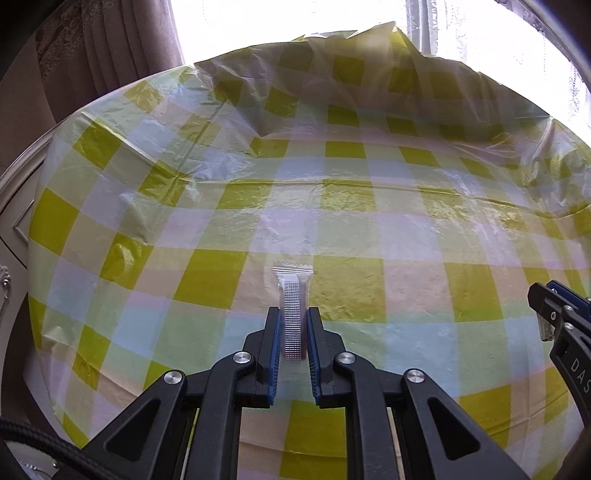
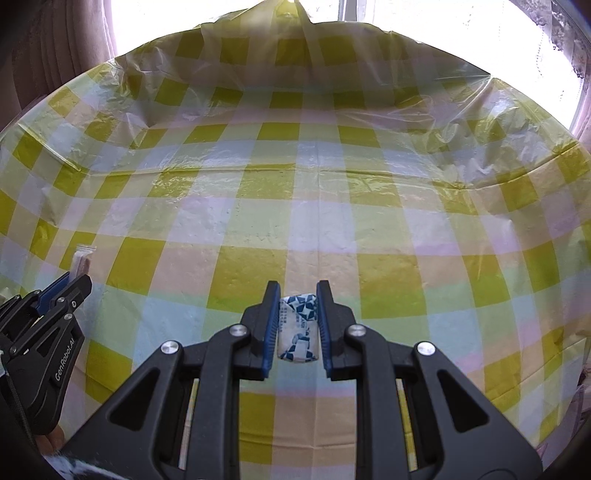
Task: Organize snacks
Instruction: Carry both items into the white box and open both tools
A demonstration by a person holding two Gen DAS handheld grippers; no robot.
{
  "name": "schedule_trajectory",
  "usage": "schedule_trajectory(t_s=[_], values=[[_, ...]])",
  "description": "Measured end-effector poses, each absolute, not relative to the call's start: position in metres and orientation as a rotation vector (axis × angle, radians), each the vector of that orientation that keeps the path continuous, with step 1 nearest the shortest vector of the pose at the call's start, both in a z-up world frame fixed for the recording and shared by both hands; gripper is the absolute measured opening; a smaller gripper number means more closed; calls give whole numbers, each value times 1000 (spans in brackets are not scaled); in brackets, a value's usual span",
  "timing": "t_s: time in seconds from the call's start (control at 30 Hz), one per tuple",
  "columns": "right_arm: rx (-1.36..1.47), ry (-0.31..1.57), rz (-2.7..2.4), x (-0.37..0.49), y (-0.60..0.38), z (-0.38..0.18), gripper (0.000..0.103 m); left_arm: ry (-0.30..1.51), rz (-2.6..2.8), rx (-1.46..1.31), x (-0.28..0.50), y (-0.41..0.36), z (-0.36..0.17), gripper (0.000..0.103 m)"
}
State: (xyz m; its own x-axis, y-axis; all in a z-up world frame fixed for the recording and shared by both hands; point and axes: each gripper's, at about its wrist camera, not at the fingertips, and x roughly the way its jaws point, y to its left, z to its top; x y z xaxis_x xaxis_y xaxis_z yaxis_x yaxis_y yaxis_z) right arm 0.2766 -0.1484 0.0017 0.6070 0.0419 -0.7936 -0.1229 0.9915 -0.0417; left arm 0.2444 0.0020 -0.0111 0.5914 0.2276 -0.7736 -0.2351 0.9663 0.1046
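My left gripper is shut on a long clear-wrapped wafer snack, whose crimped end sticks out past the fingertips above the checked tablecloth. My right gripper is shut on a small white packet with a blue pattern, held lengthwise between the blue pads. In the right wrist view the left gripper shows at the left edge with the wafer snack poking out. In the left wrist view the right gripper enters at the right edge with a bit of its packet visible.
The yellow, white and pastel checked plastic cloth covers the whole table and rises in crumpled folds at the back against a bright window. A curtain hangs at the back left. A white cabinet edge lies left of the table.
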Motion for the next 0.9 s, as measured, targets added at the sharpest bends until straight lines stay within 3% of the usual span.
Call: schedule_trajectory(t_s=[0.3,0.9], values=[[-51,873,3,239,-213,37,23,896,102,32,232,-65,6,14],[70,855,-283,120,-396,79,23,934,-421,222,156,-281,24,14]])
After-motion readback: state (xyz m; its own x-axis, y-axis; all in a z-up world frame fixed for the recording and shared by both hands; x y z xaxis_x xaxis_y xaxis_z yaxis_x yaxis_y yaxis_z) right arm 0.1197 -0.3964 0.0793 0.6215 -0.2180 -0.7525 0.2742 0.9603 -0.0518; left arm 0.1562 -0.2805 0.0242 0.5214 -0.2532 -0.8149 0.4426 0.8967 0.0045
